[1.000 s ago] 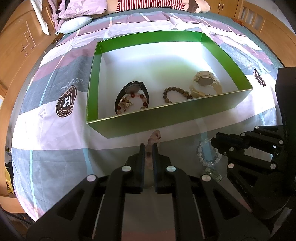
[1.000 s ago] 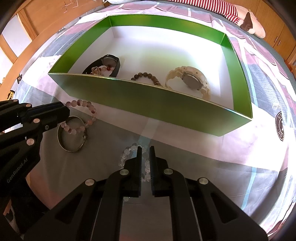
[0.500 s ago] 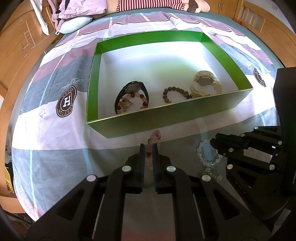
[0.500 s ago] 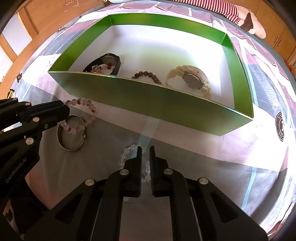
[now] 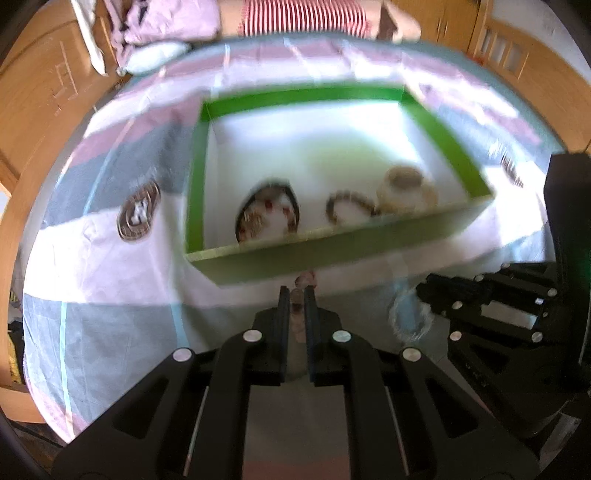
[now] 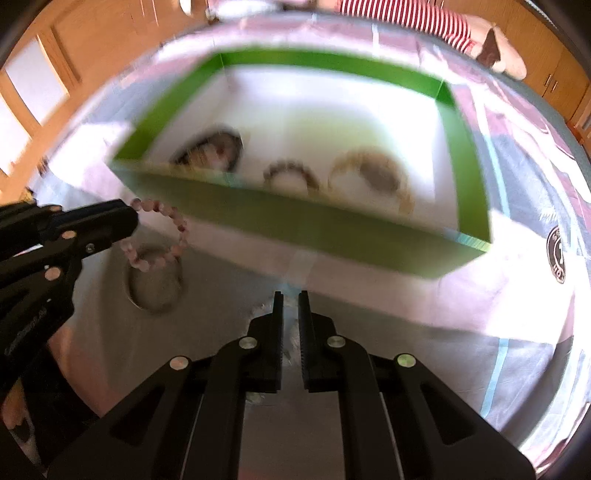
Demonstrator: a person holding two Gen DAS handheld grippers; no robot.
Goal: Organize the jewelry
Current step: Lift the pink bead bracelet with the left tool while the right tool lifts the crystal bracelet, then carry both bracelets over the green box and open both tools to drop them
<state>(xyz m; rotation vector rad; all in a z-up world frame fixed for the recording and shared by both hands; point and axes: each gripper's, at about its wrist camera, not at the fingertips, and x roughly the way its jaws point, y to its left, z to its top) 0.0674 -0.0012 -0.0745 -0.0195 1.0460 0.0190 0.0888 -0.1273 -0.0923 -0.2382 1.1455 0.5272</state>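
A green box with a white floor lies on the bed. It holds a black watch with a red-bead bracelet, a brown bead bracelet and a cream watch. My left gripper is shut on a pink bead bracelet, which hangs from its tip just before the box's near wall. To its right, my right gripper is shut on a clear bead bracelet that dangles under its fingers. Both views are blurred by motion.
A metal bangle lies on the striped sheet below the pink bracelet. A person in red-striped clothing lies at the far end of the bed. A wooden frame borders the bed on the left.
Both grippers have risen with their bracelets. The pink bracelet has come up off the bangle and the clear one off the sheet. The box sits lower in both views.
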